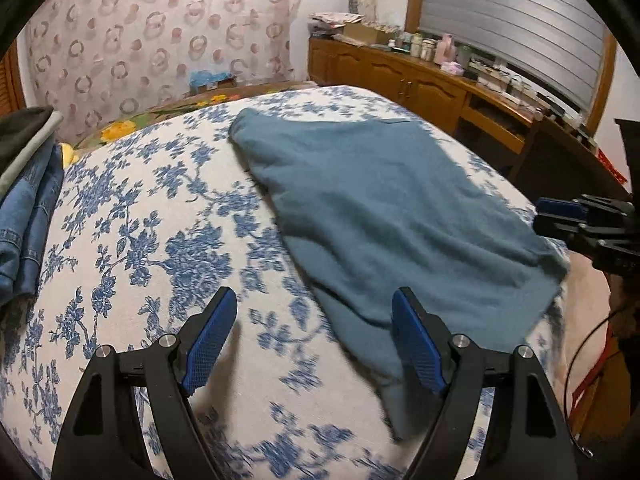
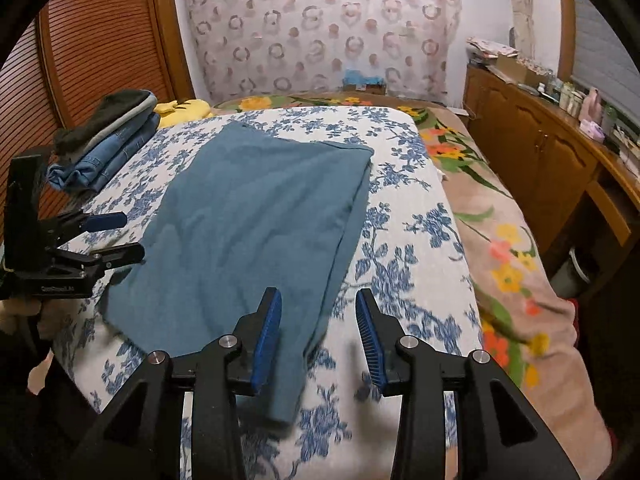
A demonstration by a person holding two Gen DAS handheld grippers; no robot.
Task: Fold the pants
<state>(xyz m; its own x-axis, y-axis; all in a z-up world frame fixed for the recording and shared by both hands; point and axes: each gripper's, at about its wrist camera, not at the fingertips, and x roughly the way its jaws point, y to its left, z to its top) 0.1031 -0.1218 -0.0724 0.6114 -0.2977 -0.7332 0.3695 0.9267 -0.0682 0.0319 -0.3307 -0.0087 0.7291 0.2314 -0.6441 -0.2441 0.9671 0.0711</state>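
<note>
Teal-blue pants point(image 1: 392, 216) lie folded lengthwise on a white cloth with blue flowers point(image 1: 160, 216). They also show in the right wrist view point(image 2: 256, 224), with a narrow end hanging toward the near edge. My left gripper point(image 1: 314, 340) is open and empty, just above the cloth at the pants' near left edge. It also shows in the right wrist view point(image 2: 118, 236) at the pants' left side. My right gripper point(image 2: 318, 336) is open and empty above the pants' near right edge. It shows in the left wrist view point(image 1: 560, 216) by the pants' right corner.
A stack of folded jeans and dark clothes point(image 2: 104, 140) sits at the cloth's far left, also in the left wrist view point(image 1: 24, 200). A flowered blanket point(image 2: 500, 220) covers the bed to the right. A wooden cabinet point(image 2: 540, 148) with clutter runs along the right wall.
</note>
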